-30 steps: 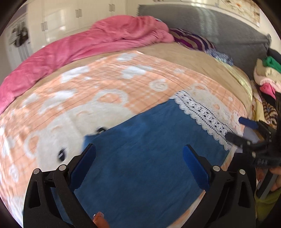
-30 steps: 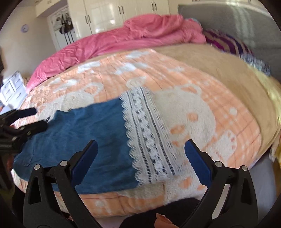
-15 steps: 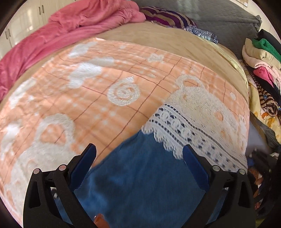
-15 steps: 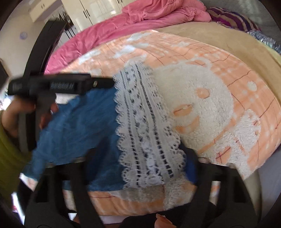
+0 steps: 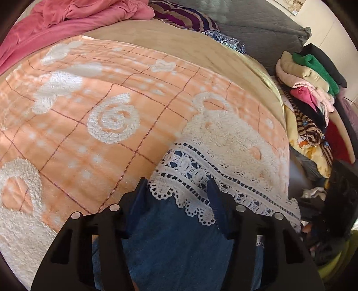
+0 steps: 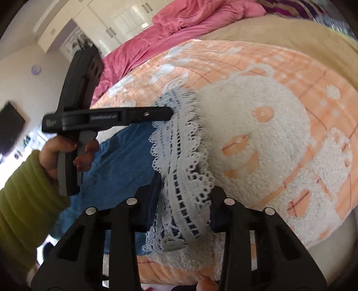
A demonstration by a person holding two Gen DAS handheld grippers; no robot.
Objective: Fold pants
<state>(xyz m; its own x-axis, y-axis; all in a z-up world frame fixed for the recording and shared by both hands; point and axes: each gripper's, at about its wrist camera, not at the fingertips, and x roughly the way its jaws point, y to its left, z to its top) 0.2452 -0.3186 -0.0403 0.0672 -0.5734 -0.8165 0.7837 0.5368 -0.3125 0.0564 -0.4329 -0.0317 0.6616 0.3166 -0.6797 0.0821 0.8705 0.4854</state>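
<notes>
Blue pants with a white lace hem lie flat on an orange and white blanket. My left gripper straddles the hem's far corner. Its jaws are closing, and the lace between them still lies flat with the pads off it. From the right wrist view the same left gripper reaches the lace from the left, carried by a hand in a green sleeve. My right gripper is closing on the hem's near corner, and the lace bunches up between its pads. Beside it lie the pants.
A pink duvet and a striped pillow lie at the far end of the bed, against a grey headboard. A pile of folded clothes is stacked at the right. The bed's near edge runs just below the right gripper.
Both grippers came down onto the lace hem and their jaws narrowed. The left one swung from the blue cloth over to the hem. The lace has bunched up in the right gripper.
</notes>
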